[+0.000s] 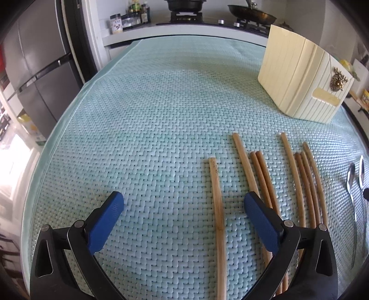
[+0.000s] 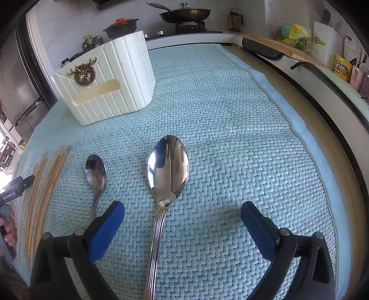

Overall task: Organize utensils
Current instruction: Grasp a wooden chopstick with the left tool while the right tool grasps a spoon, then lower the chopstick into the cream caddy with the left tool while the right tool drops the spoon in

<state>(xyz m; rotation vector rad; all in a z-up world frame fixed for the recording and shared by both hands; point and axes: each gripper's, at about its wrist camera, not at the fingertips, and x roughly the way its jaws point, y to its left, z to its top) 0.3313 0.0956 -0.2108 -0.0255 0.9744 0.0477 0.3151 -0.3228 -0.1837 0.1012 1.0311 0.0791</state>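
Observation:
Several wooden chopsticks (image 1: 260, 175) lie side by side on the woven mat (image 1: 150, 115). One single chopstick (image 1: 218, 207) lies between the fingers of my left gripper (image 1: 183, 203), which is open above the mat. A cream ribbed utensil holder (image 1: 299, 85) stands at the far right. In the right wrist view, a large steel spoon (image 2: 168, 166) lies between the fingers of my open right gripper (image 2: 182, 211). A small spoon (image 2: 96, 175) lies to its left. The chopsticks (image 2: 46, 182) lie further left, and the holder (image 2: 108, 85) stands behind them.
The pale green mat (image 2: 230, 103) covers the counter. A stove with a frying pan (image 2: 184, 13) and a black pot (image 1: 184, 4) sits behind. Spice jars (image 1: 129, 18) stand at the back left, a fridge (image 1: 34, 69) at left. A hand (image 2: 8, 228) holds the other gripper.

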